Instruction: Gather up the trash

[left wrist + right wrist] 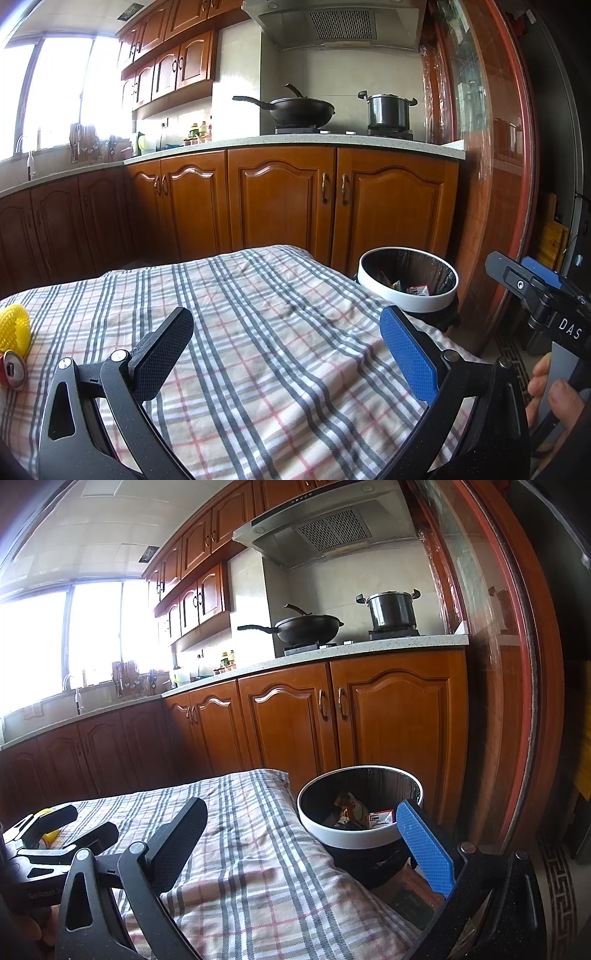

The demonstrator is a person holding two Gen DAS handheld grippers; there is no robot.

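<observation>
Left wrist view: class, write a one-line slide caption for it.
Open left gripper over the checked cloth; yellow net and can at left, bin holding trash at right.

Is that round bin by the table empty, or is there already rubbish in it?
Not empty. The bin has no lid on and holds a few wrappers and a small red-and-white box at the bottom. It is far from full.

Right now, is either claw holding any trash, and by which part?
No. The left claw and the right claw are both open and empty; the yellow net and can lie untouched on the cloth.
</observation>
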